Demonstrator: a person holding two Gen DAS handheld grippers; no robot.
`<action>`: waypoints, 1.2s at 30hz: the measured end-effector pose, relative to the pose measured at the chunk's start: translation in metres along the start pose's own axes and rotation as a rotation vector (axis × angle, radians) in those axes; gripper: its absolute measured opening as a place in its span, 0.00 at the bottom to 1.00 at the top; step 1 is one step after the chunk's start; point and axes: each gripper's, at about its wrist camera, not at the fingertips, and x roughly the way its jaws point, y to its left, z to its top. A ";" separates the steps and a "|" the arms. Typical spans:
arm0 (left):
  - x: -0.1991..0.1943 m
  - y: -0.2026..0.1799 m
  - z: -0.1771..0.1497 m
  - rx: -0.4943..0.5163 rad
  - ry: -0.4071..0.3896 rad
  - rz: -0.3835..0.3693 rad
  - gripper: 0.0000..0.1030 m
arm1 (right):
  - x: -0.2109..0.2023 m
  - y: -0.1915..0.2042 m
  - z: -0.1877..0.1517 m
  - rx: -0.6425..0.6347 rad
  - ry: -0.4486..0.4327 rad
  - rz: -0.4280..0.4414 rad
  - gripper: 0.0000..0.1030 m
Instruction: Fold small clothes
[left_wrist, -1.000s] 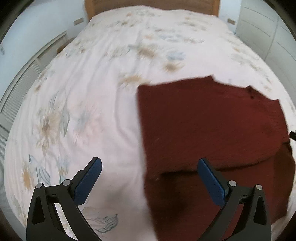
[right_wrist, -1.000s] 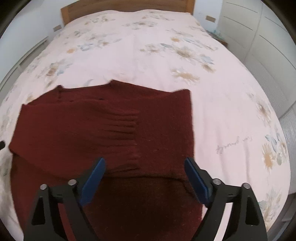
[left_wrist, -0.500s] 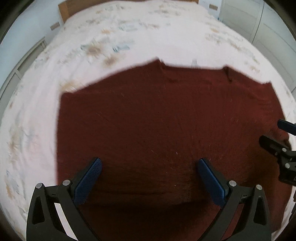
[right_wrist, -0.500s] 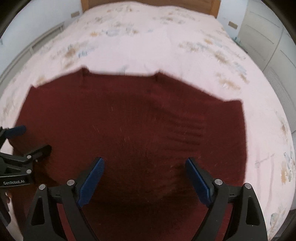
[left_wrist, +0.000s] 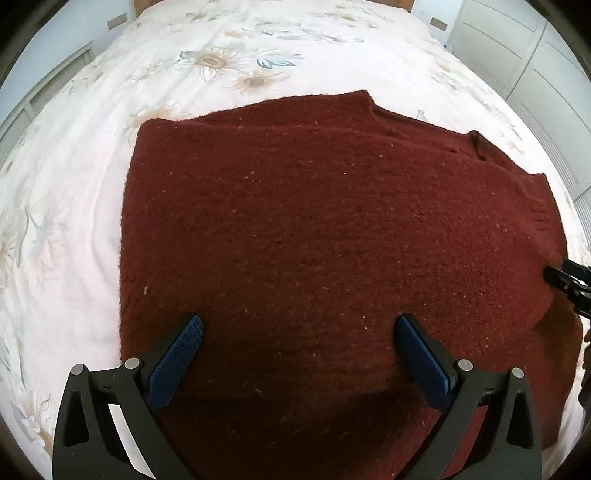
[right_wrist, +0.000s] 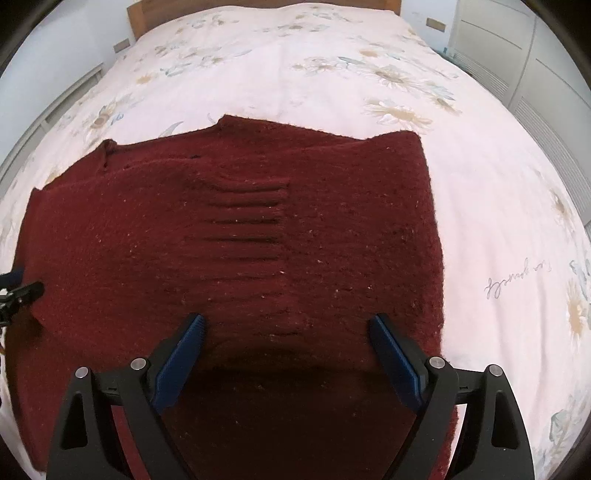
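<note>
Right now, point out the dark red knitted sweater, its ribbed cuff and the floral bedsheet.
Dark red knitted sweater (left_wrist: 332, 229), left wrist view, body middle.
Ribbed cuff (right_wrist: 251, 218), right wrist view, ridges.
Floral bedsheet (right_wrist: 498, 206), right wrist view, bare patch.

The dark red sweater (left_wrist: 332, 240) lies flat on the bed (left_wrist: 74, 229), and nothing else rests on the flowered cover, so bare bedding stretches to its left, to its right (right_wrist: 498, 221) and beyond it toward the wooden headboard (right_wrist: 258, 7). The left claw (left_wrist: 300, 330) and the right claw (right_wrist: 286, 330) both hang spread wide above the near part of the knit, nothing between their fingers. At the sweater's middle the two come near: the right claw's tip (left_wrist: 569, 280) juts in from the edge of the left wrist view, the only thing in the way.
</note>
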 end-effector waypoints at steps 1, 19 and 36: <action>0.000 0.000 0.000 0.012 0.006 0.004 0.99 | 0.000 0.001 0.000 -0.001 0.000 -0.002 0.88; -0.124 -0.009 -0.048 0.011 -0.123 0.016 0.99 | -0.126 0.004 -0.061 -0.015 -0.149 -0.021 0.89; -0.111 -0.011 -0.155 -0.051 -0.029 0.087 0.99 | -0.119 -0.037 -0.171 0.135 -0.036 -0.049 0.89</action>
